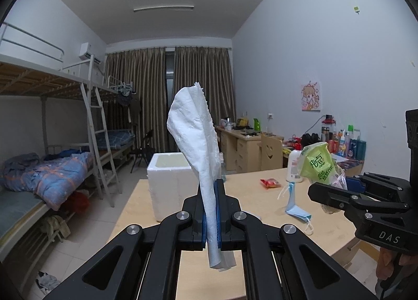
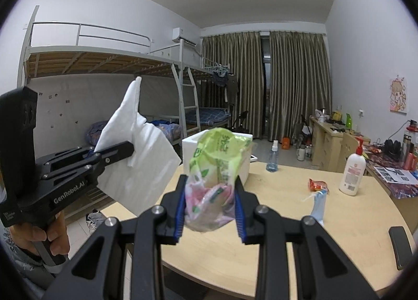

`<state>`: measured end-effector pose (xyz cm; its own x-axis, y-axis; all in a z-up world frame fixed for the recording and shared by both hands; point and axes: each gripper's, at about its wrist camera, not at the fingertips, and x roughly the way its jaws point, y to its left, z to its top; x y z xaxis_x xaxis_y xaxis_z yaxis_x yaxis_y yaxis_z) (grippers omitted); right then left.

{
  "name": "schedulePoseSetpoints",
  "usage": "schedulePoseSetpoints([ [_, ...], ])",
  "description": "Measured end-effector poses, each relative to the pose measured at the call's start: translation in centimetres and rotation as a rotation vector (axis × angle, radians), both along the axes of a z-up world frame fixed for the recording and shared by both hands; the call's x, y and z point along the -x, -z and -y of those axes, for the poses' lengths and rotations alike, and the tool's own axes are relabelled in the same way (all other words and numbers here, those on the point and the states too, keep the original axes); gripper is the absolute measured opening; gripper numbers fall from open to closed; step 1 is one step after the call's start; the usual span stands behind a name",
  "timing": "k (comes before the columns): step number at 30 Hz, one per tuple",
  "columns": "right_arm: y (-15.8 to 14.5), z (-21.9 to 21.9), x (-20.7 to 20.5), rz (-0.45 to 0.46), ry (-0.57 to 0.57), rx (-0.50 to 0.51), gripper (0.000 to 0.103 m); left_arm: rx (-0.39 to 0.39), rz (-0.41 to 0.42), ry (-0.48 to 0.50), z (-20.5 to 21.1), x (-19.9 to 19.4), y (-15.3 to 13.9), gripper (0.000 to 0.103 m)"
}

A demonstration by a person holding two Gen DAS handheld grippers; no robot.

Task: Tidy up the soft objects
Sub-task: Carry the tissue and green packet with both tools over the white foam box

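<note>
The left gripper (image 1: 211, 211) clamps a white tissue (image 1: 194, 132), held upright. The right gripper (image 2: 210, 211) grips a green plastic pack (image 2: 216, 166) (probably tissues) above the wooden surface (image 2: 274, 242).

White letters "DAS" stand on the black body of the right tool (image 1: 337, 190), seen at the right edge of the left wrist view. In the right wrist view, "GenRobot.AI" is printed in pale letters on the black side of the left tool (image 2: 115, 153); a smaller mark below it is too small to read. The crumpled green plastic wrapper (image 1: 317, 164) carries dark green Chinese characters, not legible with any certainty.
</note>
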<state>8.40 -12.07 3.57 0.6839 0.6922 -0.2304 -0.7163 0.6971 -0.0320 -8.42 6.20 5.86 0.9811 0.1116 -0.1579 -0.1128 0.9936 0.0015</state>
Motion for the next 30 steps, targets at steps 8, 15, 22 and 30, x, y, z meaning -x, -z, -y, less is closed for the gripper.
schedulePoseSetpoints([
  [8, -0.5, -1.2, -1.3, 0.011, -0.03, -0.005, 0.036, -0.007, 0.003, -0.022, -1.1, -0.7, -0.7, 0.005],
  [15, -0.8, -3.1, -3.7, -0.009, -0.049, -0.001, 0.036, -0.004, -0.013, -0.045, -2.6, -3.0, -1.5, 0.005],
  [22, -1.6, -4.9, -6.2, -0.021, -0.068, 0.003, 0.036, -0.012, -0.001, -0.059, -3.8, -5.2, -3.0, 0.005],
  [30, -2.6, -6.6, -8.8, -0.043, -0.089, 0.01, 0.036, -0.004, 0.002, -0.058, -5.9, -8.1, -4.9, 0.005],
])
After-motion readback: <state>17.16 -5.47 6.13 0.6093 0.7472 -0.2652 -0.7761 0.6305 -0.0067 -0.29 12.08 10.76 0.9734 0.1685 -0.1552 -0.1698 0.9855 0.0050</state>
